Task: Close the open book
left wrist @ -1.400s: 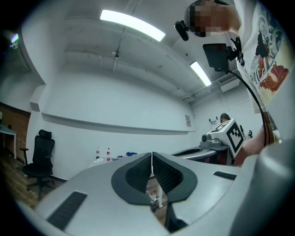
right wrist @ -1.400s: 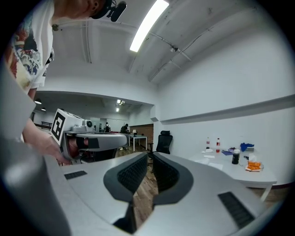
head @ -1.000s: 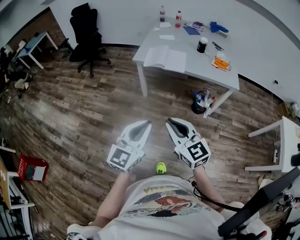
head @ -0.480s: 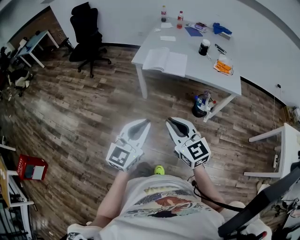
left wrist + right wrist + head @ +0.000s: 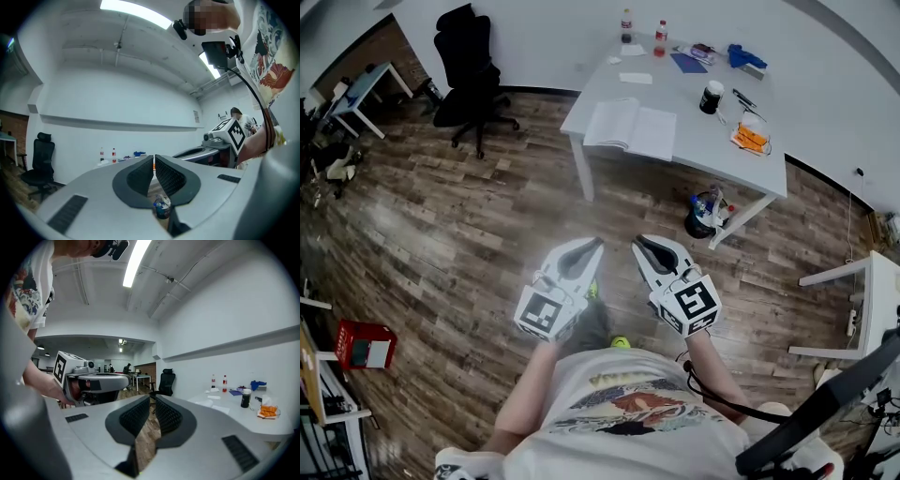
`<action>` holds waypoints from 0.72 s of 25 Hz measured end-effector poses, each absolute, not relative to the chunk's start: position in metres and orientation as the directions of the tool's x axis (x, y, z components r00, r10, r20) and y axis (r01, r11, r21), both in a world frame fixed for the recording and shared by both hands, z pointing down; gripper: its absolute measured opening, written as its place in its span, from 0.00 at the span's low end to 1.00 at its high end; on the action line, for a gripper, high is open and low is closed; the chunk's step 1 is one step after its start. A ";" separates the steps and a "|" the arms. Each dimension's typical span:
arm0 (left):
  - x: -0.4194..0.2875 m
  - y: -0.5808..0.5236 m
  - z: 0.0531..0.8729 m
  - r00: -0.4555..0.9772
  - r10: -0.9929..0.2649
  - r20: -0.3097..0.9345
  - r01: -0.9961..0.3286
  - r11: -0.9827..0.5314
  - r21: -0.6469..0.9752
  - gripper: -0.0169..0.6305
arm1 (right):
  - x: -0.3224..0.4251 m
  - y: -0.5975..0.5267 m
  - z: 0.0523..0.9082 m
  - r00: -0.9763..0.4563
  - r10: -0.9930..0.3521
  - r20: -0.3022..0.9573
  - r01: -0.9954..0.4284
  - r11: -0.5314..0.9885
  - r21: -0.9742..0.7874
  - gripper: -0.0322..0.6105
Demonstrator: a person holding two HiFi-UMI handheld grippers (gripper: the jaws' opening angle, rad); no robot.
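Far ahead of the left gripper (image 5: 594,247) and right gripper (image 5: 638,245), both clenched on nothing, approach the table (image 5: 698,136) squarely, then part jaws beside the open book (image 5: 630,124).

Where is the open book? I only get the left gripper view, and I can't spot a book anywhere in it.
Observer: The head view shows it. The open book lies pages up on the white table, near the edge that faces us.
Visitor: Is either gripper close to it?
Observer: No. The left gripper and the right gripper are side by side over the wooden floor, well short of the table.
Visitor: Is the right one open, ready to grab?
Observer: No. The right gripper view shows its jaws together with nothing between them.
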State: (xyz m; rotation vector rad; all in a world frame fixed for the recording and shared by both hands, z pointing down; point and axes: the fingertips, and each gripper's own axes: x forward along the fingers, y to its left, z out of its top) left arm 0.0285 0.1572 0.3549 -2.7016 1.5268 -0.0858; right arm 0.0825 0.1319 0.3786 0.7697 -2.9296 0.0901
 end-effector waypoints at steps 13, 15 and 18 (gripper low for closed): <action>-0.038 0.024 0.345 0.583 -0.811 0.036 -0.809 -0.585 -0.063 0.05 | 0.011 0.011 0.371 -0.832 -0.539 0.133 -0.548 0.836 -0.033 0.10; -0.048 0.003 0.343 0.601 -0.799 0.028 -0.796 -0.602 -0.059 0.05 | -0.002 -0.010 0.370 -0.828 -0.545 0.134 -0.554 0.832 -0.034 0.10; -0.066 -0.025 0.349 0.622 -0.782 0.035 -0.780 -0.623 -0.054 0.05 | -0.022 -0.038 0.369 -0.820 -0.558 0.130 -0.566 0.824 -0.033 0.10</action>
